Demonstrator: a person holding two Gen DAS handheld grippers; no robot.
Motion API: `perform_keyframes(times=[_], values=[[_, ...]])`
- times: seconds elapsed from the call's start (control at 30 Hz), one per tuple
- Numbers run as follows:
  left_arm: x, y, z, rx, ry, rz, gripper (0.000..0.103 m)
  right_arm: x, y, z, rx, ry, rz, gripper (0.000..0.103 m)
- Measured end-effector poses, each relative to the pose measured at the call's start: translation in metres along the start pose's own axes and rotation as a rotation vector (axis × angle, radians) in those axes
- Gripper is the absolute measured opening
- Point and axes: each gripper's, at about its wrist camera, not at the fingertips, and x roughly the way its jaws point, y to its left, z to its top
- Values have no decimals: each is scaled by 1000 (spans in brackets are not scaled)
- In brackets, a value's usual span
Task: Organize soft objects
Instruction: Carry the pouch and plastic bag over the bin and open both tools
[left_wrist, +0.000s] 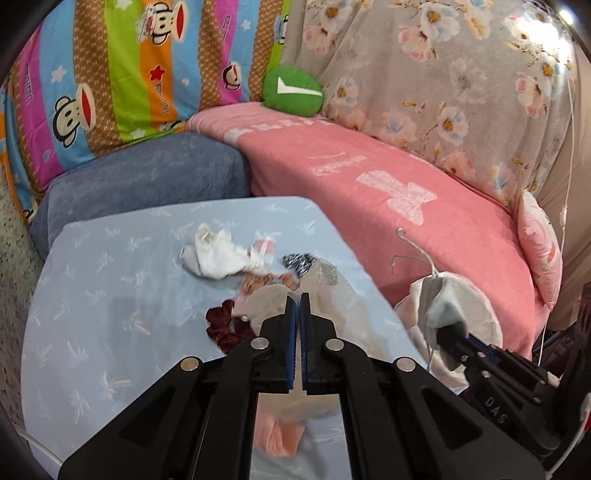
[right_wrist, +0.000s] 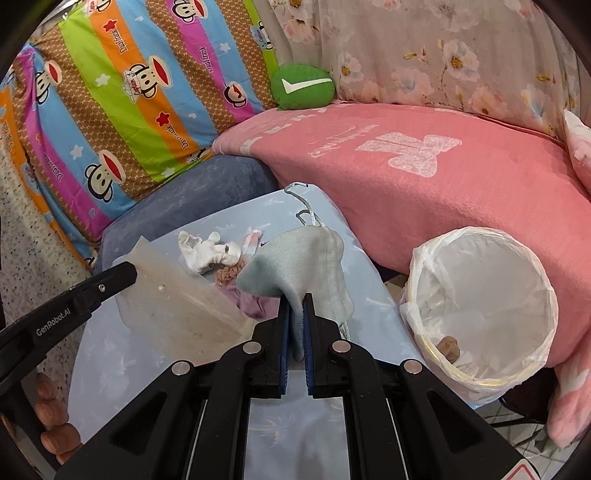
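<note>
My left gripper (left_wrist: 298, 301) is shut on a thin translucent plastic bag (left_wrist: 332, 295), which drapes off its tips above the light blue table (left_wrist: 110, 314). From the right wrist view the same bag (right_wrist: 173, 299) hangs from the left gripper (right_wrist: 129, 275). My right gripper (right_wrist: 295, 301) is shut on a pale blue-grey cloth pouch (right_wrist: 299, 254) with a drawstring (right_wrist: 308, 210), lifted off the table. On the table lie a white sock (left_wrist: 218, 258), a dark red scrunchie (left_wrist: 221, 328), a black-and-white patterned piece (left_wrist: 299, 262) and pink soft items (right_wrist: 251, 302).
A round bin with a white liner (right_wrist: 480, 306) stands at the table's right, against a pink blanket (right_wrist: 424, 184). A blue-grey cushion (left_wrist: 147, 184), striped cartoon bedding (left_wrist: 129, 74), a green plush (left_wrist: 291, 92) and floral fabric (left_wrist: 443, 92) lie behind. A person's fingers (right_wrist: 51, 417) show lower left.
</note>
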Motion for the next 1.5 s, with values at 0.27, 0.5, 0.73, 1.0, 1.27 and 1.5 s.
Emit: perform_keyframes(times=[0.27,0.5,0.73,1.0,1.27,1.5], values=[[-13,-34,18,56,-60,-53,2,-28,-18,11,21,-57,-19,6],[-3,-74,21,115,-53,-104,2,-44,-58,13,75,-84,-73,6],[15,-123,19,186,-32,-163,2,-51,-108,12,143,-93,-139,6],[37,-177,16,274,-7,-215,2,-53,-159,9,210,-91,-208,6],[59,-209,11,311,38,-265,4,-48,-187,6,246,-79,-241,6],[74,-224,4,356,82,-252,5,-42,-195,5,257,-69,-256,7]])
